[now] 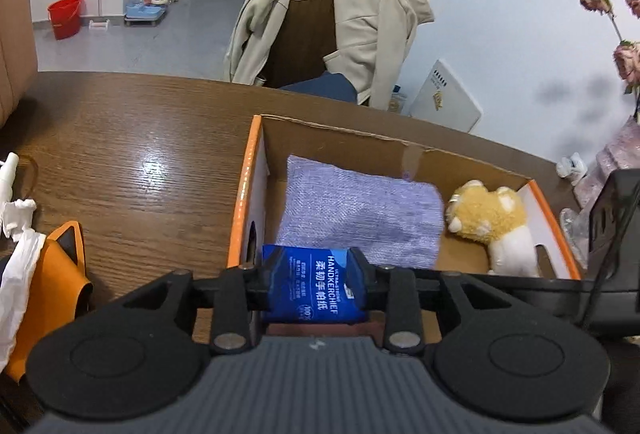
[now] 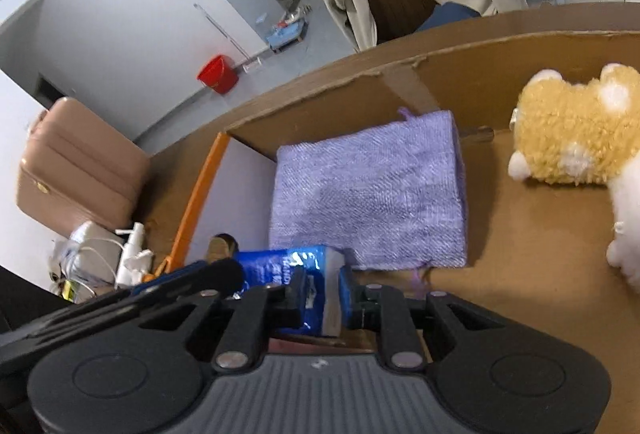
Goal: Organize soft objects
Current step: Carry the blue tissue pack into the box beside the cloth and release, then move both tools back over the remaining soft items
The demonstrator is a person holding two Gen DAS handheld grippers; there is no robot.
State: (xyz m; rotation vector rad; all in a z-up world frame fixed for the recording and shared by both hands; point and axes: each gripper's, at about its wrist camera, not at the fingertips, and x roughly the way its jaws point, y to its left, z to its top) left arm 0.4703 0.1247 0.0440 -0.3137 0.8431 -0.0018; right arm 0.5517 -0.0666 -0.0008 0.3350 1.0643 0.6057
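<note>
I am holding the blue handkerchief pack (image 1: 316, 284) over the near edge of the cardboard box (image 1: 256, 137), which is standing on the wooden bench (image 1: 132, 153). The left hand-held gripper (image 1: 314, 282) is clamped across the pack's width, its fingers pressing on both short sides. The right hand-held gripper (image 2: 320, 298) is also closed on the same pack, pinching one end of it, so both tools are sharing a single item at this moment.

Inside the box, I am noting two soft items already placed: a folded purple cloth (image 1: 360, 213) lying flat toward the left and far part of the floor, and a yellow-and-white plush toy (image 1: 492, 222) lying at the right side, apart from the cloth. The pack is sitting at the near left corner, just beside the cloth's near edge; I cannot tell whether it is touching the box floor.

In my judgement, the task is well advanced: two items are stowed and the third is being delivered. Release of both grippers is what remains for this item. On the bench to the left, white crumpled material (image 1: 16, 234) and an orange object (image 1: 60, 286) are lying outside the box; whether they belong to the task I cannot tell.
</note>
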